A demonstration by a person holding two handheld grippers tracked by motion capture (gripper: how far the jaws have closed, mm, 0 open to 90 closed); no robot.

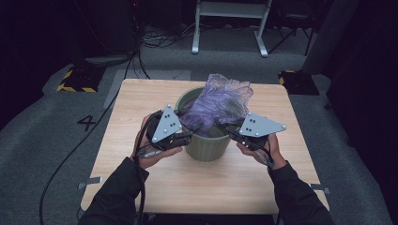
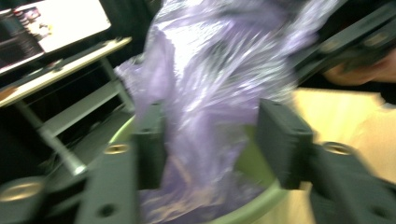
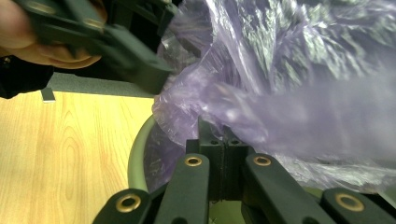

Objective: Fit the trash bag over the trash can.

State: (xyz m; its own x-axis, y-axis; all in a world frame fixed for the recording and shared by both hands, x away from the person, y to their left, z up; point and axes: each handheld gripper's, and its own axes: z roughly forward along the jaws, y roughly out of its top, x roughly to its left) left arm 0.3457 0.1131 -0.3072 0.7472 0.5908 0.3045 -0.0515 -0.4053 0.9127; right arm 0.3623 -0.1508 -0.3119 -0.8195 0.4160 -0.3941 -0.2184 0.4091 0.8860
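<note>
The work in hand looks like fitting the purple plastic bag [image 1: 220, 101] into the green bin [image 1: 206, 143], which stands at the centre of the high view on the wooden counter [image 1: 141, 117]; the bag bunches up out of the bin's mouth. The right gripper [image 3: 219, 144] is clenched on a fold of the film at the bin's near right rim. The left gripper [image 2: 210, 140] has its jaws apart with film between them, and blur hides whether the pads press it. To do this well, I judge the left gripper should bite only the edge layer, then both draw the hem outward over the rim, gently, since thin film tears and the light bin could tip.
</note>
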